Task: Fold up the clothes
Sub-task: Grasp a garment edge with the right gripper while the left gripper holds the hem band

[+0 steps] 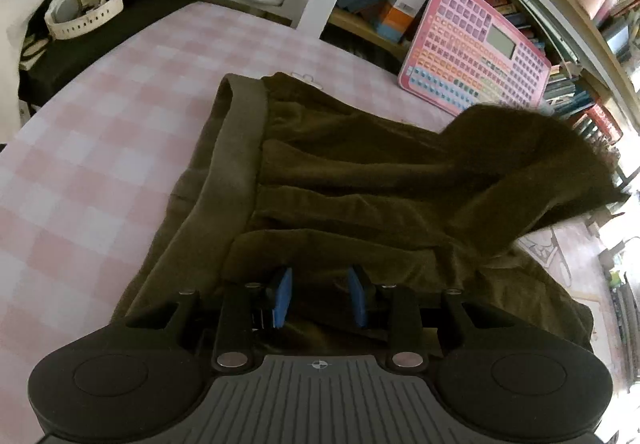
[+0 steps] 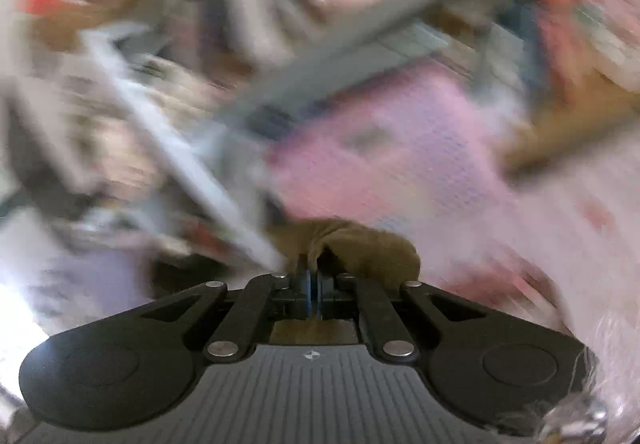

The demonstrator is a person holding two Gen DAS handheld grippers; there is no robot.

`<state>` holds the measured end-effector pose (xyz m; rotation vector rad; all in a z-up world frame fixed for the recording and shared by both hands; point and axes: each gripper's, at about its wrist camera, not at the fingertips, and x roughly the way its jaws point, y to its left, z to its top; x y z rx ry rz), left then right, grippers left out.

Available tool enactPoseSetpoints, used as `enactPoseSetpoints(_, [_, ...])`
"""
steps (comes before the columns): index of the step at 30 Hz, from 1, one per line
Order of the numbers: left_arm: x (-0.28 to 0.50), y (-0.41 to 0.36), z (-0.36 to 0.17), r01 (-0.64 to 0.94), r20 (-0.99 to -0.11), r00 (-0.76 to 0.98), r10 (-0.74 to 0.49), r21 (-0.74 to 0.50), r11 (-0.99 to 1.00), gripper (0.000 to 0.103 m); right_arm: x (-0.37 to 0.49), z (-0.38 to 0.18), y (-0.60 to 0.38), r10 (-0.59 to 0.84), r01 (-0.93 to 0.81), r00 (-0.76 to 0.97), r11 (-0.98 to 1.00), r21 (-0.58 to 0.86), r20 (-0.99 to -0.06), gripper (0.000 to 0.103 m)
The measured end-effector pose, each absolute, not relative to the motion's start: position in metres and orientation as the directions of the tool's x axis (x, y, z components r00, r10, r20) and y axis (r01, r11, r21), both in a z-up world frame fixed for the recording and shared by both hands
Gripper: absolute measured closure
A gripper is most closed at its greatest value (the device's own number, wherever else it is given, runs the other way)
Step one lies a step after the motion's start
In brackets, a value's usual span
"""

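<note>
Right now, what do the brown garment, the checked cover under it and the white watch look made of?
Brown garment: soft matte knit or fleece, probably; it falls in deep folds, with a flatter ribbed-looking waistband.
Checked cover: thin woven cotton-like cloth, matte, printed in pink and white squares; lies flat.
White watch: moulded plastic or resin likely; smooth, slightly glossy strap with punched holes. None is certain by look alone.

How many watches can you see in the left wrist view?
1: a white watch lies on black cloth at the far left of the checked sheet. Clutter could hide others.
</note>
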<state>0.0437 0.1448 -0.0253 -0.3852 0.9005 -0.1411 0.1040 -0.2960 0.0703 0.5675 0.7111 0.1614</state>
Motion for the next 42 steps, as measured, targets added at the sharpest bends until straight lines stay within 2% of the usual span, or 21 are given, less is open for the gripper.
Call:
enactPoseSetpoints(1, [0.045, 0.145, -0.025, -0.035, -0.736, 0.615, -0.282, -0.383, 0.923, 0.070, 0.109, 0.044, -0.305, 0.247, 0.194, 0.666, 0.854, 0.482, -0.704, 0.094])
enactPoseSetpoints(3, [0.046, 0.146, -0.025, -0.024, -0.738, 0.610, -0.289, -0.381, 0.924, 0.070, 0.110, 0.003, -0.318, 0.210, 0.340, 0.492, 0.847, 0.408, -0.845, 0.094])
enactPoseSetpoints(5, [0.046, 0.147, -0.025, -0.024, -0.738, 0.609, -0.290, -0.382, 0.924, 0.070, 0.100, -0.012, -0.330, 0.278, 0.368, 0.498, 0.790, 0.491, -0.821, 0.088])
enactPoseSetpoints(6, [0.046, 0.146, -0.025, -0.027, -0.740, 0.610, -0.284, -0.378, 0.925, 0.070, 0.098, -0.014, -0.336, 0.299, 0.377, 0.525, 0.758, 0.533, -0.797, 0.071])
enactPoseSetpoints(7, [0.046, 0.144, -0.024, -0.030, -0.743, 0.610, -0.275, -0.368, 0.929, 0.070, 0.096, -0.015, -0.342, 0.314, 0.385, 0.555, 0.724, 0.572, -0.770, 0.061])
enactPoseSetpoints(12, [0.043, 0.130, -0.022, -0.070, -0.761, 0.616, -0.201, -0.308, 0.949, 0.070, 0.107, -0.030, -0.366, 0.370, 0.458, 0.634, 0.527, 0.715, -0.679, 0.061])
enactPoseSetpoints(14, [0.041, 0.126, -0.022, -0.107, -0.764, 0.624, -0.163, -0.290, 0.951, 0.069, 0.118, -0.038, -0.371, 0.373, 0.505, 0.619, 0.485, 0.714, -0.691, 0.063])
enactPoseSetpoints(15, [0.039, 0.123, -0.021, -0.127, -0.765, 0.628, -0.143, -0.282, 0.951, 0.069, 0.123, -0.040, -0.373, 0.377, 0.517, 0.615, 0.470, 0.715, -0.692, 0.071])
enactPoseSetpoints(16, [0.038, 0.121, -0.021, -0.145, -0.765, 0.633, -0.123, -0.273, 0.951, 0.069, 0.126, -0.041, -0.374, 0.380, 0.521, 0.615, 0.463, 0.717, -0.691, 0.093])
enactPoseSetpoints(17, [0.037, 0.118, -0.022, -0.163, -0.763, 0.638, -0.101, -0.262, 0.951, 0.069, 0.133, -0.039, -0.373, 0.378, 0.513, 0.619, 0.469, 0.719, -0.688, 0.098])
enactPoseSetpoints(20, [0.036, 0.110, -0.022, -0.202, -0.764, 0.644, -0.045, -0.227, 0.953, 0.069, 0.156, 0.011, -0.364, 0.365, 0.293, 0.736, 0.587, 0.754, -0.570, 0.099])
enactPoseSetpoints(22, [0.035, 0.107, -0.021, -0.226, -0.766, 0.643, -0.017, -0.212, 0.951, 0.069, 0.160, 0.070, -0.343, 0.459, -0.041, 0.802, 0.680, 0.732, -0.382, 0.100])
enactPoseSetpoints(24, [0.034, 0.106, -0.022, -0.252, -0.766, 0.643, 0.006, -0.205, 0.946, 0.069, 0.144, 0.118, -0.322, 0.606, -0.368, 0.766, 0.687, 0.626, -0.215, 0.100])
enactPoseSetpoints(26, [0.032, 0.104, -0.022, -0.275, -0.763, 0.645, 0.025, -0.201, 0.940, 0.069, 0.130, 0.137, -0.310, 0.709, -0.522, 0.684, 0.640, 0.563, -0.172, 0.100])
enactPoseSetpoints(29, [0.033, 0.099, -0.022, -0.301, -0.762, 0.646, 0.056, -0.186, 0.935, 0.069, 0.129, 0.103, -0.318, 0.664, -0.388, 0.674, 0.692, 0.609, -0.324, 0.100])
enactPoseSetpoints(31, [0.033, 0.097, -0.022, -0.313, -0.762, 0.644, 0.072, -0.176, 0.933, 0.069, 0.136, 0.054, -0.344, 0.539, -0.114, 0.681, 0.746, 0.656, -0.496, 0.100])
enactPoseSetpoints(33, [0.033, 0.095, -0.021, -0.319, -0.763, 0.641, 0.084, -0.165, 0.933, 0.069, 0.141, 0.009, -0.371, 0.418, 0.129, 0.644, 0.767, 0.629, -0.641, 0.100])
enactPoseSetpoints(37, [0.034, 0.092, -0.021, -0.323, -0.768, 0.633, 0.097, -0.149, 0.934, 0.066, 0.144, -0.022, -0.393, 0.389, 0.208, 0.588, 0.775, 0.597, -0.709, 0.095])
enactPoseSetpoints(39, [0.035, 0.090, -0.022, -0.314, -0.766, 0.636, 0.091, -0.149, 0.938, 0.059, 0.147, -0.016, -0.390, 0.396, 0.168, 0.587, 0.793, 0.585, -0.706, 0.093])
enactPoseSetpoints(41, [0.037, 0.086, -0.022, -0.299, -0.768, 0.634, 0.091, -0.135, 0.945, 0.051, 0.152, -0.008, -0.382, 0.391, 0.114, 0.582, 0.829, 0.548, -0.713, 0.083])
enactPoseSetpoints(42, [0.038, 0.084, -0.022, -0.292, -0.769, 0.632, 0.093, -0.126, 0.948, 0.049, 0.150, -0.006, -0.379, 0.382, 0.085, 0.580, 0.850, 0.520, -0.719, 0.072])
